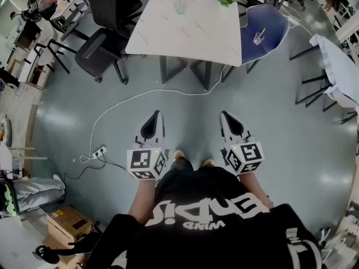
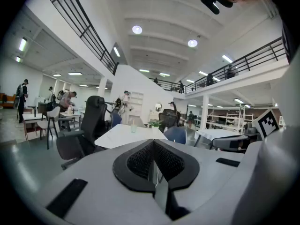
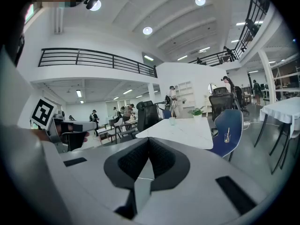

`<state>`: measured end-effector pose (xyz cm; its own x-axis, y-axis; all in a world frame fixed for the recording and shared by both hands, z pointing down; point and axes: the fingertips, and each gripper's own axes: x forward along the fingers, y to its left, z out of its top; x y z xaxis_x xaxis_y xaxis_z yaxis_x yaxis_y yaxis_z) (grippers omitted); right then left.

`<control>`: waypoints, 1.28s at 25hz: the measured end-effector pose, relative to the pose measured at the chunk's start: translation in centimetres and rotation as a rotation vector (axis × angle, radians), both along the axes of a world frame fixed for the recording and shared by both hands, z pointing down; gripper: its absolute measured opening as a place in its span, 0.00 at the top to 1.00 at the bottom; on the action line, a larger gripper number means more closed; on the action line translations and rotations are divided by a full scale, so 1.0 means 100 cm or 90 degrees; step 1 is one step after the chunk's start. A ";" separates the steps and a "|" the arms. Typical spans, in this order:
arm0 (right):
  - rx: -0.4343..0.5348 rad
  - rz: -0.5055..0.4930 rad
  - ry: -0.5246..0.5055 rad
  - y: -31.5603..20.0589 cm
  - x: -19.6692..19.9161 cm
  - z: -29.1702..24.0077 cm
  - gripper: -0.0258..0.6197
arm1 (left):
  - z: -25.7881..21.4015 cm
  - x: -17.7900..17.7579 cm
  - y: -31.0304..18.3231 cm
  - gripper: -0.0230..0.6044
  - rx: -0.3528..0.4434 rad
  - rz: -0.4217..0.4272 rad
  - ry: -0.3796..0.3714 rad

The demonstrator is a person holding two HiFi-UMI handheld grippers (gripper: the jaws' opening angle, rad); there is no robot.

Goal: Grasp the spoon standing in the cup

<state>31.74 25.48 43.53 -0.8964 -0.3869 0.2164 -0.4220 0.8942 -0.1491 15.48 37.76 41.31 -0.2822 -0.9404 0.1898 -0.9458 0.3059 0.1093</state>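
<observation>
White table [image 1: 190, 32] at upper centre of a grey floor [image 1: 269, 128], black office chair [image 1: 101, 46] at its left, blue chair [image 1: 275, 24] at its right. The cup [image 1: 258, 38], spoon [image 1: 261, 33] standing in it, sits on the blue seat. Mid-frame, well apart from it, left gripper [image 1: 159, 114] and right gripper [image 1: 224, 115] point toward the table, both clenched, empty.

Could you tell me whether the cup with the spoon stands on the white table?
No, the cup stands on the blue chair beside the table.
</observation>
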 end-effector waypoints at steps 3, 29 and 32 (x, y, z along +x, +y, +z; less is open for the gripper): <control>0.003 -0.002 0.002 -0.006 -0.009 0.003 0.94 | 0.003 -0.005 -0.007 0.94 -0.001 0.007 0.001; -0.019 0.098 -0.021 -0.001 -0.077 0.012 0.94 | 0.012 -0.098 -0.022 0.94 -0.002 0.099 -0.021; -0.016 0.097 -0.023 -0.008 -0.084 0.013 0.94 | 0.013 -0.105 -0.030 0.94 -0.001 0.097 -0.023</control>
